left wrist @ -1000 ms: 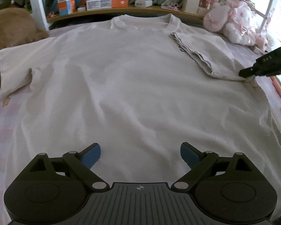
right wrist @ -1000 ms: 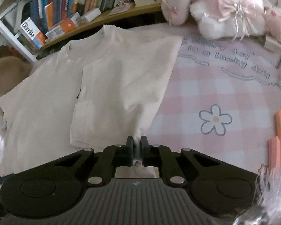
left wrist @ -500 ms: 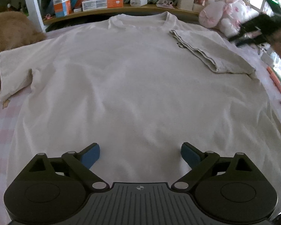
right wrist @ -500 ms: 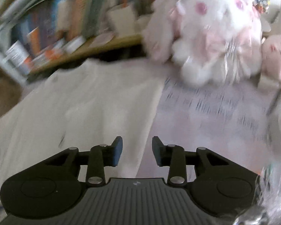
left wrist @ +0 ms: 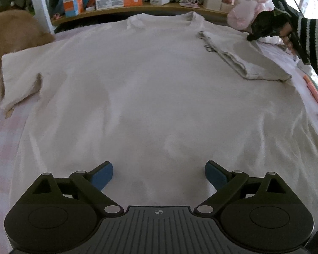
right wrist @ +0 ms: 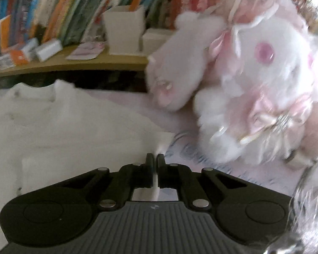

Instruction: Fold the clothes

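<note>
White cotton T-shirt (left wrist: 150, 89) lies flat on the pink checked bed (left wrist: 2, 131), collar toward the far edge under the bookshelf (left wrist: 108, 13); its right sleeve (left wrist: 243, 57) is folded inward onto the chest, the left sleeve (left wrist: 19, 74) spread toward the bed's left edge. Right wrist view is motion-blurred: book spines and lettering on the bedsheet unreadable. Brown furry shape (left wrist: 12, 36) at the far left is cut off, identity unclear.

Left gripper (left wrist: 159, 176) hovers over the hem, jaws released and wide apart, nothing between them. Right gripper (right wrist: 155, 160) sits at the shirt's right shoulder edge; jaws have just been closing and are now clenched on a thin fold of white fabric. Striped sleeve (left wrist: 311, 42) behind it.

White paper box (right wrist: 125, 31) on the shelf, contents not visible. Pink plush toy (right wrist: 243, 80) just beside the shoulder.
</note>
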`<state>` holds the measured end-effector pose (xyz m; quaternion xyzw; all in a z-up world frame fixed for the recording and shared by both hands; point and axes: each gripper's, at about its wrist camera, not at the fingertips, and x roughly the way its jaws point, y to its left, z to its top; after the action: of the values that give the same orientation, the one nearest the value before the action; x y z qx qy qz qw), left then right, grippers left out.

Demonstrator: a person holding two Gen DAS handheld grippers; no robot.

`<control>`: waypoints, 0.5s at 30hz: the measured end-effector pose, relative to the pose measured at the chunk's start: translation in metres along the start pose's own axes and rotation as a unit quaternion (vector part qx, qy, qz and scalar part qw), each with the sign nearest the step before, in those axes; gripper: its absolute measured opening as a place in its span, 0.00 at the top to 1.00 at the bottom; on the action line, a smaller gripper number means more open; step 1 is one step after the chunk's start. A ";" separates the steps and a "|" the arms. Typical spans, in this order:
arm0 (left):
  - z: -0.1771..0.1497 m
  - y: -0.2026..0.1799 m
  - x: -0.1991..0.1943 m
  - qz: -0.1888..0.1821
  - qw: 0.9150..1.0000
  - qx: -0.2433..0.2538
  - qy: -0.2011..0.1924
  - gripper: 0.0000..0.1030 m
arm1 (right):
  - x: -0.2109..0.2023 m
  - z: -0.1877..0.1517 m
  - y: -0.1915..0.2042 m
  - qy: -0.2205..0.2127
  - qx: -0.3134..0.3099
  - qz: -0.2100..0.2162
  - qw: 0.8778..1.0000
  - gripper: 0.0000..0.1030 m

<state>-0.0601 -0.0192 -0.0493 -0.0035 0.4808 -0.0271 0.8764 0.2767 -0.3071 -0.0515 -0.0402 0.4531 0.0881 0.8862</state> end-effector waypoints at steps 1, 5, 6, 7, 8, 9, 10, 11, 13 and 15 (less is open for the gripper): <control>0.000 0.001 0.000 0.001 1.000 -0.002 -0.001 0.07 | 0.003 0.003 -0.002 -0.004 0.003 -0.003 1.000 0.97; 0.000 0.002 0.000 0.000 1.000 -0.007 -0.002 0.07 | 0.013 0.017 -0.010 -0.006 -0.004 -0.011 1.000 0.97; -0.001 0.002 0.000 0.000 1.000 -0.007 -0.002 0.07 | 0.015 0.020 -0.012 -0.005 -0.004 -0.011 1.000 0.97; -0.002 0.001 0.000 0.000 1.000 -0.006 -0.002 0.07 | 0.018 0.023 -0.013 -0.004 -0.003 -0.011 1.000 0.97; -0.003 0.000 -0.001 -0.001 1.000 -0.004 -0.002 0.07 | 0.019 0.025 -0.015 -0.002 -0.003 -0.010 1.000 0.97; -0.005 -0.001 -0.001 -0.002 1.000 -0.003 -0.001 0.07 | 0.019 0.026 -0.015 0.001 -0.005 -0.007 1.000 0.97; -0.006 -0.001 -0.001 -0.004 1.000 -0.002 -0.001 0.07 | 0.019 0.027 -0.016 0.004 -0.007 -0.003 1.000 0.97; -0.006 -0.002 -0.001 -0.006 1.000 -0.002 0.000 0.07 | 0.017 0.027 -0.019 0.006 -0.006 0.002 1.000 0.96; -0.006 0.000 -0.002 -0.008 1.000 0.001 -0.004 0.07 | 0.008 0.023 -0.027 0.010 0.008 0.021 1.000 0.90; -0.004 0.001 -0.003 -0.007 1.000 0.001 -0.011 0.07 | -0.009 0.014 -0.033 -0.001 0.022 0.042 0.999 0.86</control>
<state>-0.0652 -0.0180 -0.0488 -0.0062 0.4714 -0.0342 0.8812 0.2891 -0.3384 -0.0358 -0.0019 0.4552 0.1155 0.8829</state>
